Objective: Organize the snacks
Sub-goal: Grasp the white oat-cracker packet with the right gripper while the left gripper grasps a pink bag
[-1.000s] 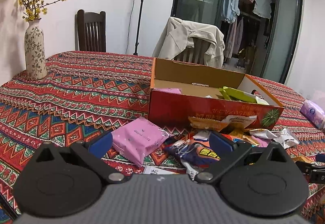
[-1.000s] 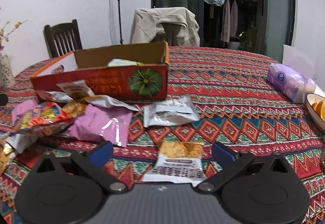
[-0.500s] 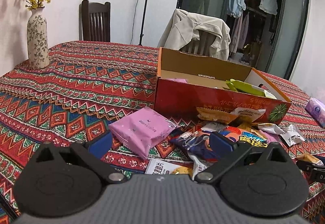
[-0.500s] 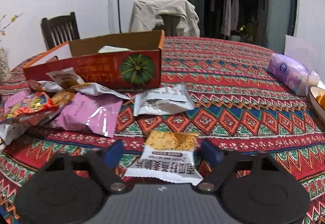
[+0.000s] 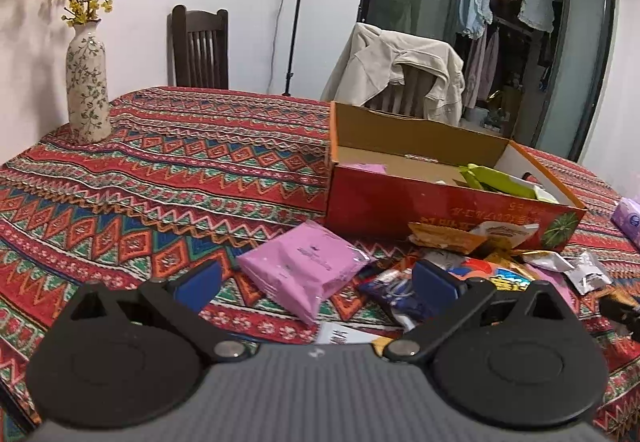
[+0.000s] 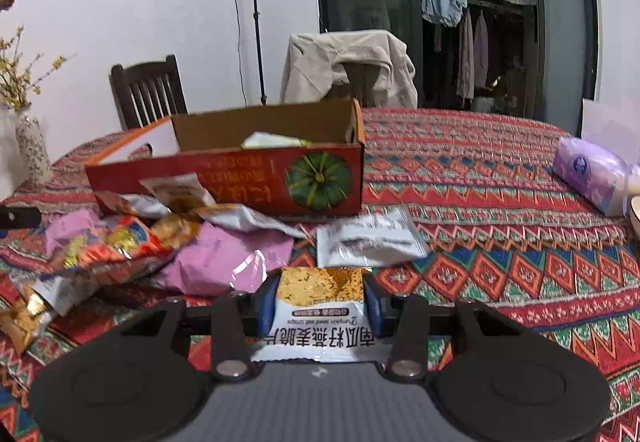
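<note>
An open red cardboard box point(image 5: 400, 201) stands on the patterned tablecloth, with green packets point(image 5: 500, 177) and a pink one inside. Loose snack packets point(image 5: 480, 270) lie piled before it. My left gripper point(image 5: 316, 282) is open, hovering low over a pink packet point(image 5: 304, 274) without touching it. In the right wrist view the box point(image 6: 224, 177) is ahead to the left. My right gripper point(image 6: 320, 306) is closing, and its blue pads press both sides of a white and gold crisp packet point(image 6: 320, 338).
A silver packet point(image 6: 368, 242) and pink wrappers point(image 6: 224, 266) lie just beyond the held packet. A purple tissue pack point(image 6: 592, 173) and a bowl rim point(image 6: 636, 209) sit at the right. A flower vase point(image 5: 86, 81) stands far left. Chairs line the far edge.
My right gripper's jaws have gone from wide open to closed on the crisp packet that lay between them. The left gripper has stayed open and nearly still.
</note>
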Demonstrator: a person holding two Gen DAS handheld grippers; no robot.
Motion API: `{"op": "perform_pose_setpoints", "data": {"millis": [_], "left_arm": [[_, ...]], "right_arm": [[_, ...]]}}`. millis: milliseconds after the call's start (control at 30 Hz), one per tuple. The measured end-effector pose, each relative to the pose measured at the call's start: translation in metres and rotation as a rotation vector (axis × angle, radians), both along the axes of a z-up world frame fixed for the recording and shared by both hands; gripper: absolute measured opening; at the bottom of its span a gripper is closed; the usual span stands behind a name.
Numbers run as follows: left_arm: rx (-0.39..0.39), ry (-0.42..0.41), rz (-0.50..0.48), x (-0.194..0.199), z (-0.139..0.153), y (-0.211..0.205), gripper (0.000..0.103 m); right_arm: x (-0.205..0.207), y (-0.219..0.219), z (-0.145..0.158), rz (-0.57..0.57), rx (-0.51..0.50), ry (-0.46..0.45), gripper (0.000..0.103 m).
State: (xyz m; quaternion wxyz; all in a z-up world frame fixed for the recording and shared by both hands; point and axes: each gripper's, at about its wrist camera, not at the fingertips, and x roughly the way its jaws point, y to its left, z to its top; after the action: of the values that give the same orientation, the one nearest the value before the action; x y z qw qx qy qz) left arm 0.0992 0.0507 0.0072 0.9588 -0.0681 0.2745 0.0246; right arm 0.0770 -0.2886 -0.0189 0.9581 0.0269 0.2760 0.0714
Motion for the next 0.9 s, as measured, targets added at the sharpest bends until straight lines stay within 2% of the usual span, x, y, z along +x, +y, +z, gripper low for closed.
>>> {"op": "perform_pose_setpoints", "data": {"millis": [267, 600, 800, 900], "left_arm": [[0.064, 0.054, -0.015, 0.014, -0.005, 0.005, 0.103], [0.117, 0.153, -0.072, 0.066, -0.020, 0.000, 0.103], [0.110, 0.181, -0.070, 0.083, -0.031, 0.005, 0.103], [0.069, 0.208, -0.078, 0.091, -0.038, 0.010, 0.103]], "right_arm": [[0.003, 0.010, 0.007, 0.018, 0.015, -0.030, 0.042], [0.004, 0.010, 0.010, 0.004, 0.011, -0.037, 0.042], [0.011, 0.014, 0.011, 0.000, 0.002, -0.035, 0.042], [0.015, 0.017, 0.012, 0.003, -0.002, -0.032, 0.042]]}}
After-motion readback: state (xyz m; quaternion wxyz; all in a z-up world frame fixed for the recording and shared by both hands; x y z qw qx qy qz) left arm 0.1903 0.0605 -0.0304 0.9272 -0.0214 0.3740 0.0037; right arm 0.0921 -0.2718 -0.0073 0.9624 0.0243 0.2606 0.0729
